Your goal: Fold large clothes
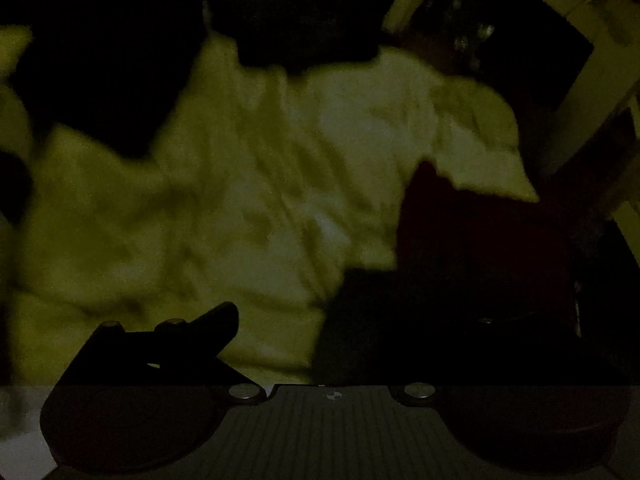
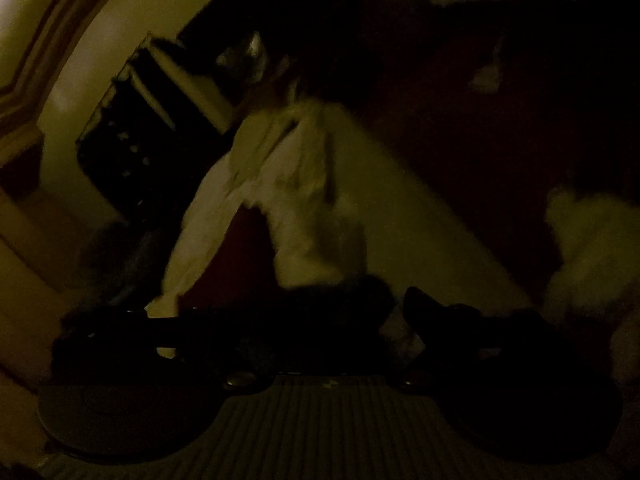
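Ahead of the wide-open left tool (image 1: 280, 320), a crumpled pale garment (image 1: 260, 184); right tool's (image 2: 340, 312) state unclear.

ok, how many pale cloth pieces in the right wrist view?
2: a crumpled pale garment in the middle, and a pale bundle at the right edge. It is too dark and blurred to rule out more in the shadows.

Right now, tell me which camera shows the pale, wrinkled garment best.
The left wrist view: the pale wrinkled garment fills most of the frame, creases visible despite the dark and blur. The right wrist view shows it smaller, as a bunched pale strip running diagonally.
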